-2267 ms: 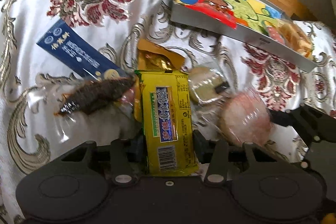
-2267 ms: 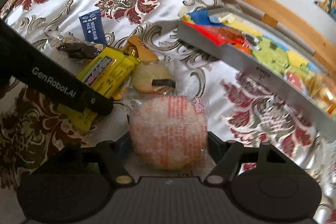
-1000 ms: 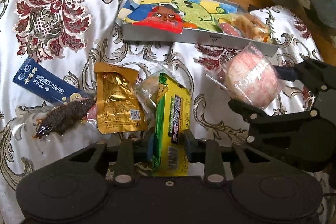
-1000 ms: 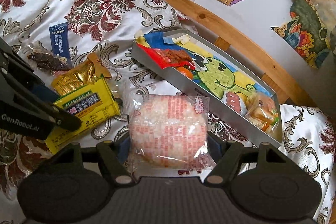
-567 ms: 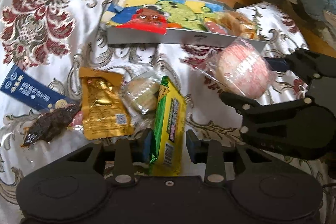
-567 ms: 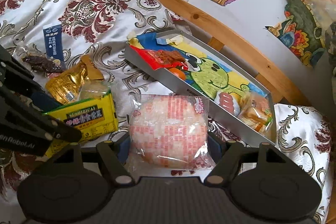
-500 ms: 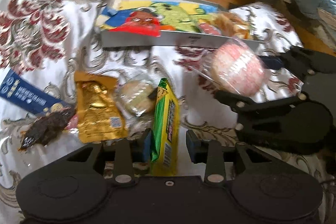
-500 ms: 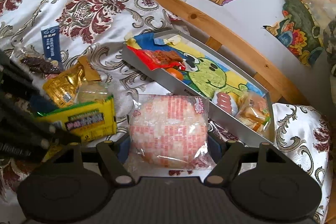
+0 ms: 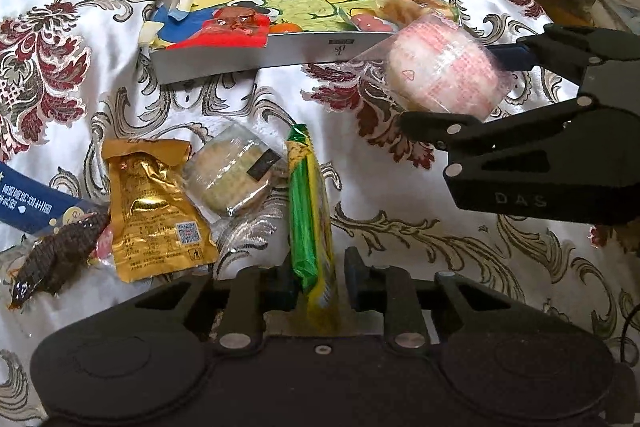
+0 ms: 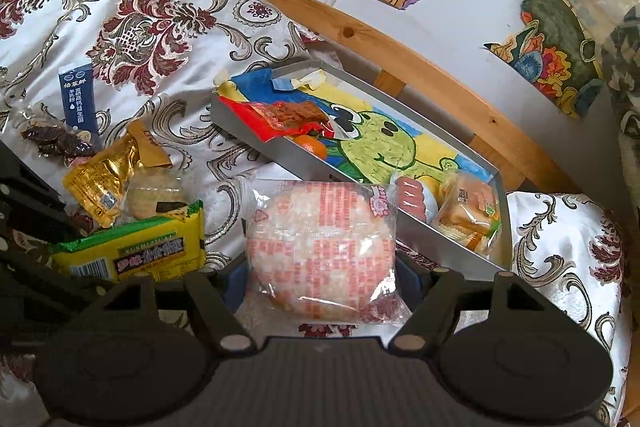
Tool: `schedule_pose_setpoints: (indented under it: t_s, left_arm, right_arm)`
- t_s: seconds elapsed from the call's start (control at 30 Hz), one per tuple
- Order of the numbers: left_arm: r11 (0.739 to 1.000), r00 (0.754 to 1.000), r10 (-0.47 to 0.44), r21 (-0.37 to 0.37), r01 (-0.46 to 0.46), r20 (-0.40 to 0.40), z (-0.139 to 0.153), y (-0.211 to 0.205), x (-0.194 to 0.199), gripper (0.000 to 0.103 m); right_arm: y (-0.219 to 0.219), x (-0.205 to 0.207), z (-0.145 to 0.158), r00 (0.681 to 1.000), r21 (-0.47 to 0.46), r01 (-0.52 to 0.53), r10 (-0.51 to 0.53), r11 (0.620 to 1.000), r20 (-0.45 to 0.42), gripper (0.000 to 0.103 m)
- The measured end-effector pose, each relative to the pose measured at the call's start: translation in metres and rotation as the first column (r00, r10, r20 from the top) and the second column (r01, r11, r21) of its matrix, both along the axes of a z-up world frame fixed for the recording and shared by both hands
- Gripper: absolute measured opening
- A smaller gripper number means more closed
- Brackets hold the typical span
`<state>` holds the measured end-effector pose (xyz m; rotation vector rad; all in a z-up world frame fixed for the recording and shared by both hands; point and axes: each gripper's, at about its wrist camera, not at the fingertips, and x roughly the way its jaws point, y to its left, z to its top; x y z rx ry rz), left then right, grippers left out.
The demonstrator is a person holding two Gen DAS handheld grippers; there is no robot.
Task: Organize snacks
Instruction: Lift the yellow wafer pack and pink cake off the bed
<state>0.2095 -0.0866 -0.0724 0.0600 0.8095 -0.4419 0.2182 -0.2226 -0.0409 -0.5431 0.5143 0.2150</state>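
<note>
My right tongs pinch the pink cake near the tray. My left tongs pinch the yellow pack. Next, I think, both go over the tray.

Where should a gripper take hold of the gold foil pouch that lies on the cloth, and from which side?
Probably at the folded top flap of the gold foil pouch, coming from above. The pouch lies flat on the cloth, and only that crumpled flap stands up enough for two fingers. Its right edge touches the round pale cake and its left the dark dried snack.
</note>
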Motion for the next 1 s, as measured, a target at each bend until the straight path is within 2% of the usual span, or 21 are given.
schedule_pose_setpoints:
  t_s: [0.07,0.17,0.5,1.0]
  left_arm:
    - [1.0,1.0,0.003,0.005,-0.003,0.003,-0.001,-0.001,0.002,0.014]
    - [1.0,1.0,0.016,0.0,-0.016,0.0,-0.002,0.0,0.003,0.012]
    - [1.0,0.999,0.018,0.024,-0.019,0.048,0.004,-0.001,-0.005,0.011]
    - [0.998,0.992,0.06,-0.04,-0.056,0.114,0.025,0.005,-0.01,0.011]
  right_arm:
    - [0.001,0.0,0.0,1.0,-0.002,0.0,0.0,1.0,-0.001,0.076]
    - [0.001,0.0,0.0,1.0,-0.003,0.0,0.0,1.0,0.0,0.076]
    - [-0.001,-0.002,0.001,1.0,-0.005,0.012,-0.012,1.0,0.02,0.076]
    - [-0.005,-0.002,0.005,0.996,0.018,0.04,-0.041,0.999,0.074,0.076]
